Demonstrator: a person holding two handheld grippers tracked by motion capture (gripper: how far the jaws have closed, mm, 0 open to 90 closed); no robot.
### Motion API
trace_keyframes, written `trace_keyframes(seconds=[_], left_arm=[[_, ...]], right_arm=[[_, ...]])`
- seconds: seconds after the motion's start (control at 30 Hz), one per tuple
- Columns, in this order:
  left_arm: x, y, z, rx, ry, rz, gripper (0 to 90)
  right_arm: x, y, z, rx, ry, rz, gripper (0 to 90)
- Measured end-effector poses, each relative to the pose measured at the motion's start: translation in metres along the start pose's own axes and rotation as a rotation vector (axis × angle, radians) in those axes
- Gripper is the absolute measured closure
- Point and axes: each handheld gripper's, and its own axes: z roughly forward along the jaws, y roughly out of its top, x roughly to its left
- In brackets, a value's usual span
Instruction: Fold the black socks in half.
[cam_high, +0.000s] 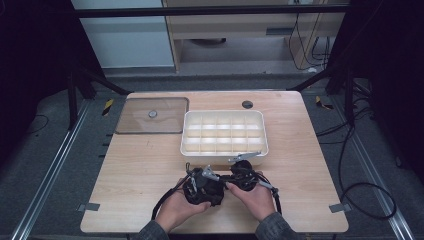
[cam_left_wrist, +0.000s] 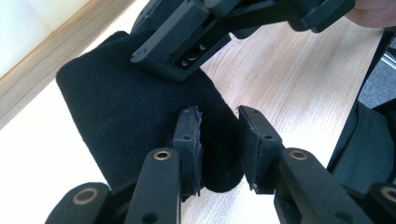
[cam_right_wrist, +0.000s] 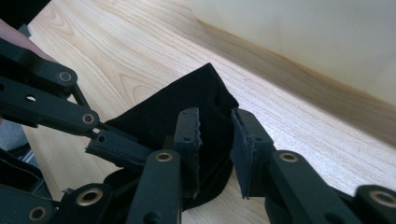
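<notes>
High view, black cloth (cam_high: 210, 192) between both tongs, no writing legible

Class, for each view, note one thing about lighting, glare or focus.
High view: dim edges, the wooden table evenly lit. Left gripper view: the white box wall is washed out, the black cloth shows little detail. Right gripper view: the box wall looks soft and overexposed.

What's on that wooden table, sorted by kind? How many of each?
Black knitted cloth piece: 1
White plastic tray with many small compartments: 1
Clear flat lid with a round knob: 1
Black hand-held grippers: 2, left gripper and right gripper
Total: 5
</notes>
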Motion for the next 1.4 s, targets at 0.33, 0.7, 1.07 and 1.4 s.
trace_keyframes(seconds=[0.33,0.7,1.07,1.4], left_arm=[[-0.004,0.002,-0.014,-0.022,0.012,0.017,67.0],[0.008,-0.003,-0.029,-0.038,0.118,0.003,66.1],[0.021,-0.015,-0.010,0.026,0.155,-0.014,64.9],[0.023,-0.023,-0.003,0.024,0.135,-0.039,68.3]], right_arm=[[-0.001,-0.001,0.001,0.004,-0.008,-0.009,75.8],[-0.002,-0.002,0.001,0.007,-0.008,-0.005,72.1],[-0.004,-0.006,0.002,0.015,-0.020,-0.001,62.4],[-0.006,-0.007,0.013,0.031,-0.026,-0.002,63.4]])
